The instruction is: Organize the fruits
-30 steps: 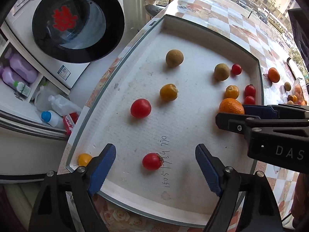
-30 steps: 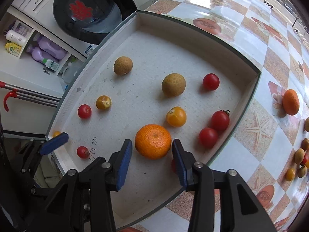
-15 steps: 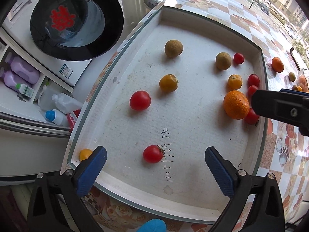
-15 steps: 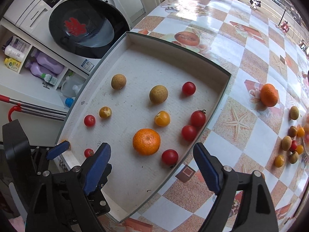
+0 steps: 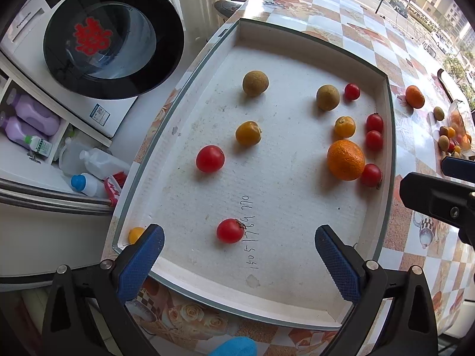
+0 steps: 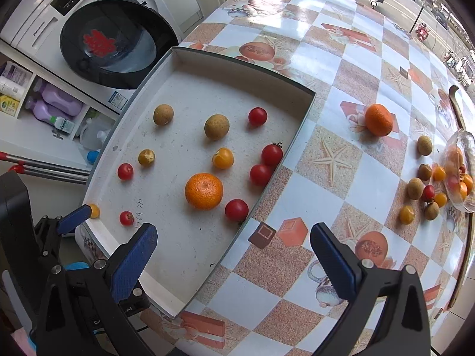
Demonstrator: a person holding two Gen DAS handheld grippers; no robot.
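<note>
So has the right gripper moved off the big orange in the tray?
Yes. The right gripper has pulled back and swung right; judged against the tray, it now hangs open over the tray's edge, leaving the big orange behind.

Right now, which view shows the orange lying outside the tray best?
The right wrist view. The loose orange sits whole and unobstructed on the checked tablecloth, clear of the tray. In the left wrist view the same orange is small and squeezed near the right edge, just beyond the tray's wall.
</note>
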